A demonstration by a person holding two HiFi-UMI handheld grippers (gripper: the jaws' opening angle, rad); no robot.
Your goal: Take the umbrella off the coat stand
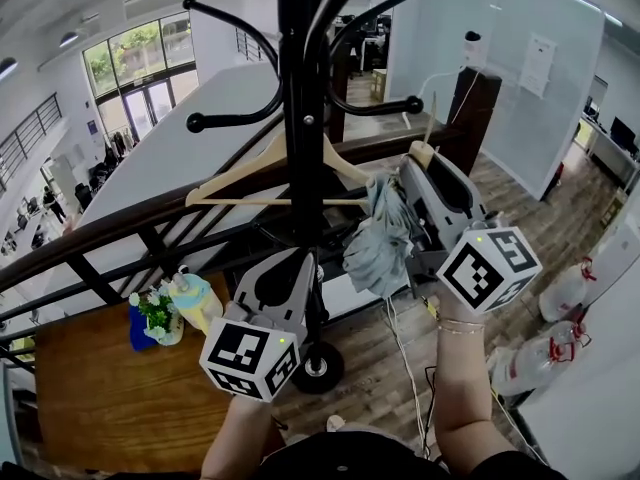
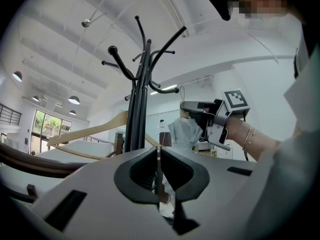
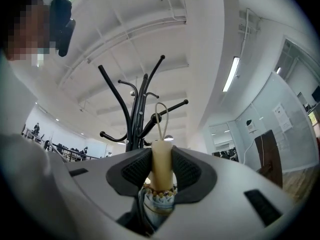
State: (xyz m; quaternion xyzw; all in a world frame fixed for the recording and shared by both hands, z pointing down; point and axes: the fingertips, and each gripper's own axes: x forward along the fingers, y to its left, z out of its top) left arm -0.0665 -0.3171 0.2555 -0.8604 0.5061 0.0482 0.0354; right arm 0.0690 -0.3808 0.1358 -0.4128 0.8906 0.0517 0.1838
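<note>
The black coat stand (image 1: 300,118) rises through the middle of the head view, its curved hooks spreading at the top. My right gripper (image 1: 420,160) is shut on the cream handle (image 3: 161,166) of a folded grey-blue umbrella (image 1: 380,243), just right of the pole. The canopy hangs below the jaws. The handle's thin loop strap (image 3: 161,116) stands up and appears free of the hooks. The left gripper view shows the umbrella (image 2: 184,131) and my right gripper (image 2: 200,106) beside the pole. My left gripper (image 1: 298,260) sits low beside the pole, its jaws (image 2: 159,166) shut and empty.
A wooden hanger (image 1: 270,183) hangs on the stand at jaw height. A dark railing (image 1: 120,233) runs behind. A wooden table (image 1: 90,398) with flowers and a bottle (image 1: 195,303) stands lower left. The stand's base (image 1: 318,368), a cable and white bags (image 1: 575,288) are on the floor.
</note>
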